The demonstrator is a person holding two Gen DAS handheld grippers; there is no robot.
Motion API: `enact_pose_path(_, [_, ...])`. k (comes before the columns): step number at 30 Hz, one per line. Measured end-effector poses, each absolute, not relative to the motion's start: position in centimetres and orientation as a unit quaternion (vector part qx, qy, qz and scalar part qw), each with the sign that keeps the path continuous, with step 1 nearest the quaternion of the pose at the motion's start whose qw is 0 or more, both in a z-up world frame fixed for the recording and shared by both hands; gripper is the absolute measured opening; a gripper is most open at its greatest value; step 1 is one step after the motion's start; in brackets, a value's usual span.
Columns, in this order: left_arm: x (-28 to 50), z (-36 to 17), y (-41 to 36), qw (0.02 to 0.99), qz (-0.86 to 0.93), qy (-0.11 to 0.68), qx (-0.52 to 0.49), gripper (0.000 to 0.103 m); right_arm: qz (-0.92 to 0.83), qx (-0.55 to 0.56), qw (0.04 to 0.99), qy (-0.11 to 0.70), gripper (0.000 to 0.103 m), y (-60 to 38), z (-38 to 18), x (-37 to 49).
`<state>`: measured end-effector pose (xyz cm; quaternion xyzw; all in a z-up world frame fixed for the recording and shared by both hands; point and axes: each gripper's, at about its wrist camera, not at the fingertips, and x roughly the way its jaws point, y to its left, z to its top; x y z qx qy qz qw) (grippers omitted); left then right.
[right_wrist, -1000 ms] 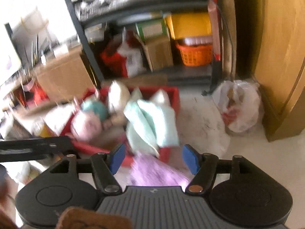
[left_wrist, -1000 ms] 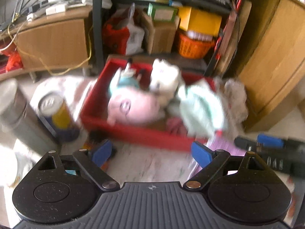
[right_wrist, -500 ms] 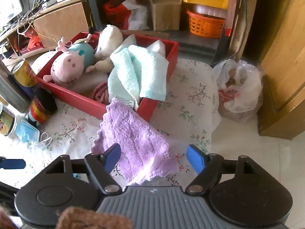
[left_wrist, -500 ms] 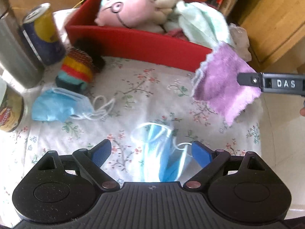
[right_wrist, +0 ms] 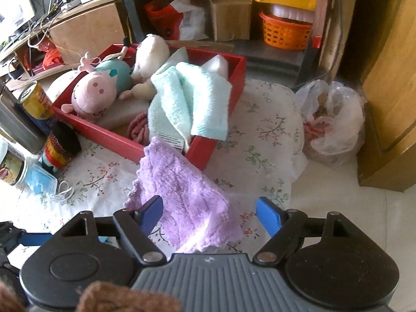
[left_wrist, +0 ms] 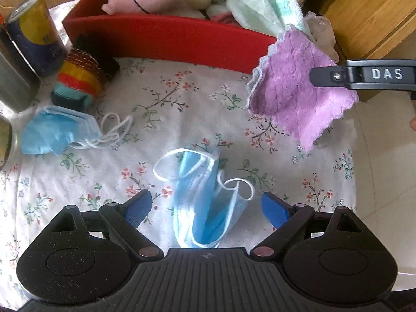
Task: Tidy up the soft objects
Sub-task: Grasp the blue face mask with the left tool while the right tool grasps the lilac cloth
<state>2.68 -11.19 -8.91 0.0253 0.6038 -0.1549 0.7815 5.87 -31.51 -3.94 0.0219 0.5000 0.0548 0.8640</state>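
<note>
While a purple fleece cloth (right_wrist: pixel 182 195) lies on the floral tablecloth (left_wrist: pixel 161 98) just beside the near corner of the red tray (left_wrist: pixel 166 39), the right gripper (right_wrist: pixel 209 212) hovers over it, jaws spread wide and gripping nothing. Judging by this, the step in hand is collecting it; the next move calls for closing on the cloth and lifting it into the tray. The left gripper (left_wrist: pixel 206 205), equally wide and empty, straddles a crumpled blue face mask (left_wrist: pixel 205 200).

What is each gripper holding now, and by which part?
Left gripper: open over the blue mask, holding nothing. The purple cloth hangs at the right gripper, but its fingers stand apart, so a real hold cannot be told.
</note>
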Motion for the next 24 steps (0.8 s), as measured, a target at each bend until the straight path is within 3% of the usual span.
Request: enact_pose_path(24, [2.6,-11.3,-12.2,0.77,-0.155,0.617,0.042,0.091,0.065,0.03,0.837,0.542,0.053,-30.5,-7.3,7.7])
